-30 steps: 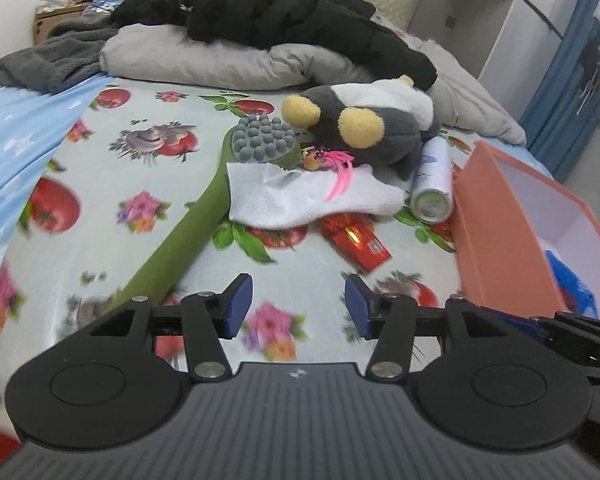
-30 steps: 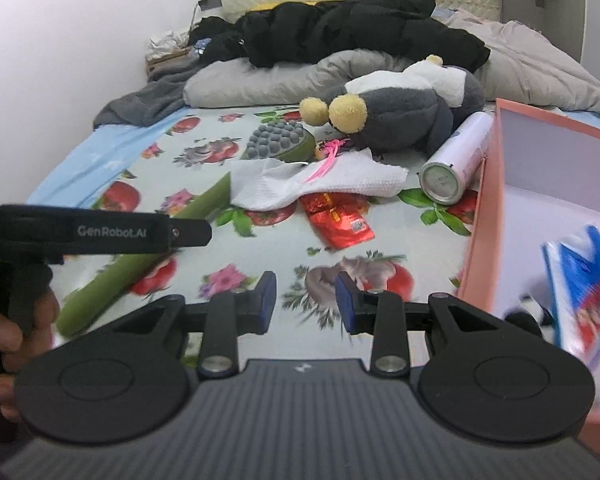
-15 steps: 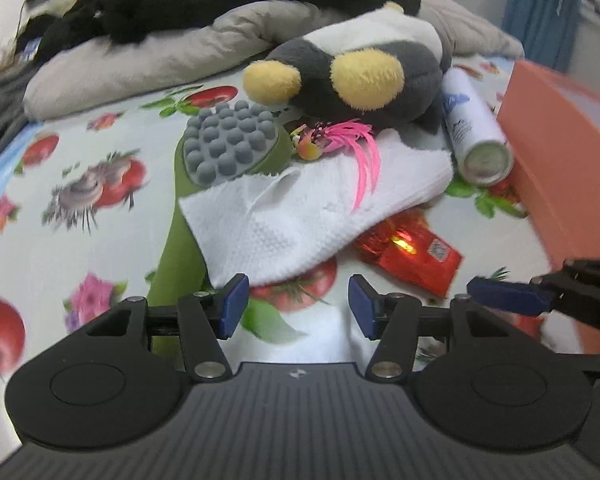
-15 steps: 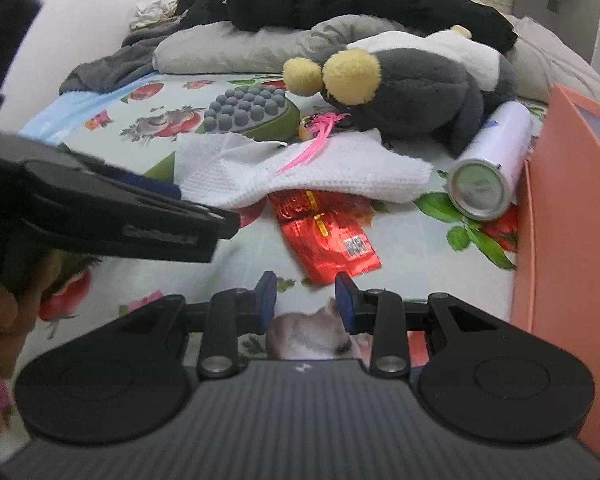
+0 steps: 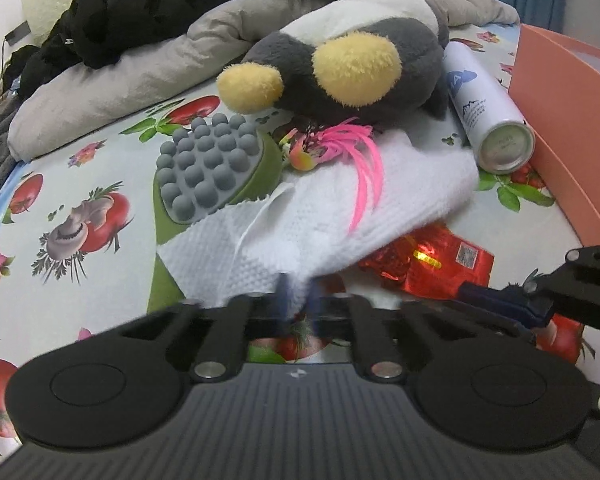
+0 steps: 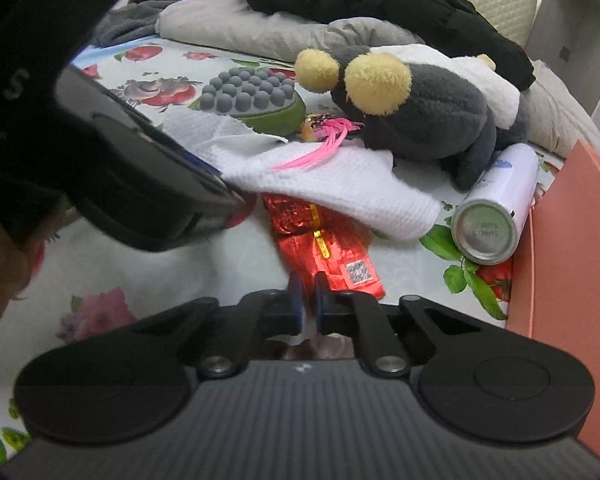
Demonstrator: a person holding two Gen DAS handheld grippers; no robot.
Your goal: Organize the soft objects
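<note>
A white cloth (image 5: 316, 220) lies on the fruit-print bedsheet, over a green massage brush (image 5: 216, 168) and a red foil packet (image 5: 432, 268). My left gripper (image 5: 298, 300) is shut on the cloth's near edge; its fingers are motion-blurred. My right gripper (image 6: 309, 296) is shut on the near end of the red packet (image 6: 324, 244). A grey, white and yellow plush toy (image 5: 356, 64) lies behind the cloth, with a pink feather toy (image 5: 340, 148) on it. In the right wrist view the left gripper's body (image 6: 140, 184) reaches the cloth (image 6: 340, 184).
A white spray can (image 5: 488, 120) lies beside an orange box (image 5: 568, 112) at the right. Grey pillows (image 5: 140, 76) and a black jacket (image 5: 204, 4) are piled at the head of the bed. The plush also shows in the right wrist view (image 6: 420, 116).
Both grippers moved forward and went from open to shut: the left closed on the cloth's edge, the right on the red packet's end.
</note>
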